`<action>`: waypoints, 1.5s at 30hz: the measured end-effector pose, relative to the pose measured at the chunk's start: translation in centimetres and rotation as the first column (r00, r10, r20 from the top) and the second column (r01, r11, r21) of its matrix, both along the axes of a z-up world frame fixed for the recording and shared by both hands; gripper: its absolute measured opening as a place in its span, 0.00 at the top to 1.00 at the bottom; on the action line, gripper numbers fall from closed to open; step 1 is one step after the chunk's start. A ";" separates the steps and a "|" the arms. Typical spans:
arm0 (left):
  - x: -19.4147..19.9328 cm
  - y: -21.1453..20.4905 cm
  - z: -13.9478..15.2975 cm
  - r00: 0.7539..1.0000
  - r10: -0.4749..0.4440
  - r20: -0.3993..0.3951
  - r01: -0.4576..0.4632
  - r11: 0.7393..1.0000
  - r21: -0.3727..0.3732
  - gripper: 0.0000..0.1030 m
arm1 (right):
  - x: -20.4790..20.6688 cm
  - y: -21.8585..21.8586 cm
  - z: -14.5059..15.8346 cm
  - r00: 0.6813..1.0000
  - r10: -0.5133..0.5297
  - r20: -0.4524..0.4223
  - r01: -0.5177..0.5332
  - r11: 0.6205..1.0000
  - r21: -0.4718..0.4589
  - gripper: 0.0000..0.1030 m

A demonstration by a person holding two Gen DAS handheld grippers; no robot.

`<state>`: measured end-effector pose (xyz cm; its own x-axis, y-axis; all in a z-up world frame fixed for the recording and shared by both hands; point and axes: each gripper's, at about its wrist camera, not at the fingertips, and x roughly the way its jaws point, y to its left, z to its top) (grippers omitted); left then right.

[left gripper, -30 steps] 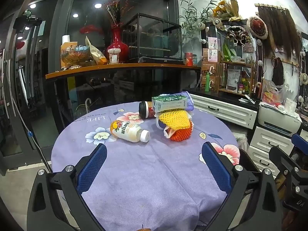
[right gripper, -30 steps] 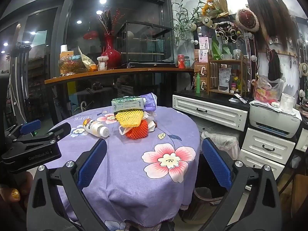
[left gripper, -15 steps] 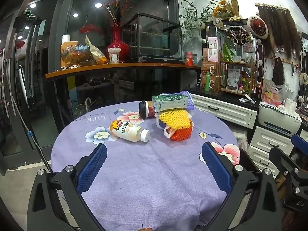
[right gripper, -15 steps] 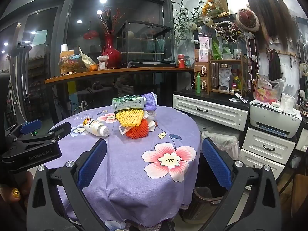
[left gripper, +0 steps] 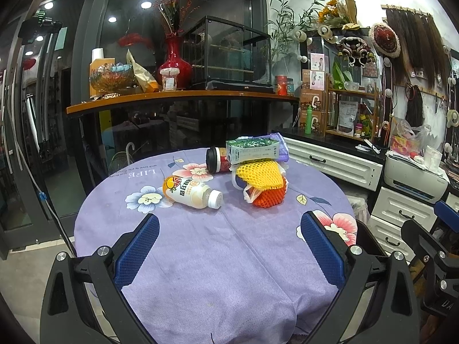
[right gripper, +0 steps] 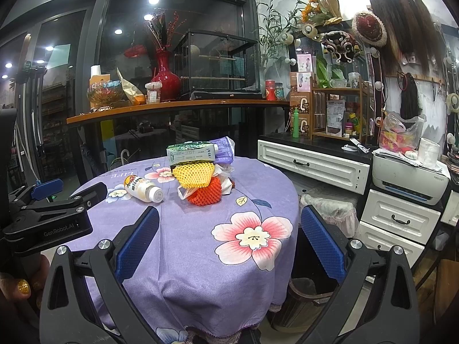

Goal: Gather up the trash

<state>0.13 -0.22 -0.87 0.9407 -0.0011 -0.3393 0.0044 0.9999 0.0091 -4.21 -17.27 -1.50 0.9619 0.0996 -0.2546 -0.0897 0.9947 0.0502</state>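
Orange bottle (left gripper: 191, 192) beyond left gripper (left gripper: 229, 235) fingers (left gripper: 137, 250)

A round table (left gripper: 200, 272) under a purple floral cloth carries a toppled bottle (left gripper: 190, 191) and piled litter (left gripper: 258, 172).

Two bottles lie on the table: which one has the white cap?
The orange-and-white drink bottle, lying alone on the tablecloth, nearer the tools. The other, a dark-capped bottle, lies farther back against the green carton.
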 end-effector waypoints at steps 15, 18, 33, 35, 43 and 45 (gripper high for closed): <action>0.1 0.0 0.0 1.000 -0.001 -0.004 0.001 1.000 -0.003 0.05 | 0.0 0.2 0.0 1.000 0.000 -0.001 0.000 1.000 -0.001 0.05; 0.1 0.0 0.0 1.000 -0.003 -0.006 0.003 1.000 -0.003 0.05 | 0.0 0.2 0.0 1.000 0.000 -0.002 0.000 1.000 -0.001 0.05; 0.4 -0.1 -1.1 1.000 -0.005 -0.015 0.005 1.000 -0.002 0.05 | -0.1 0.3 0.0 1.000 -0.001 -0.008 0.001 1.000 0.003 0.05; 0.5 -0.1 -1.1 1.000 -0.005 -0.018 0.005 1.000 -0.002 0.05 | 0.0 0.1 -0.3 1.000 -0.001 -0.010 0.001 1.000 0.003 0.05; 0.8 -0.2 -1.0 1.000 -0.007 -0.028 0.007 1.000 0.002 0.05 | 0.3 0.4 -0.2 1.000 -0.002 -0.014 0.002 1.000 0.005 0.05; 0.8 -0.2 -1.1 0.999 -0.006 -0.033 0.006 1.000 0.003 0.05 | 0.6 0.3 -0.5 1.000 -0.004 -0.019 0.004 1.000 0.006 0.05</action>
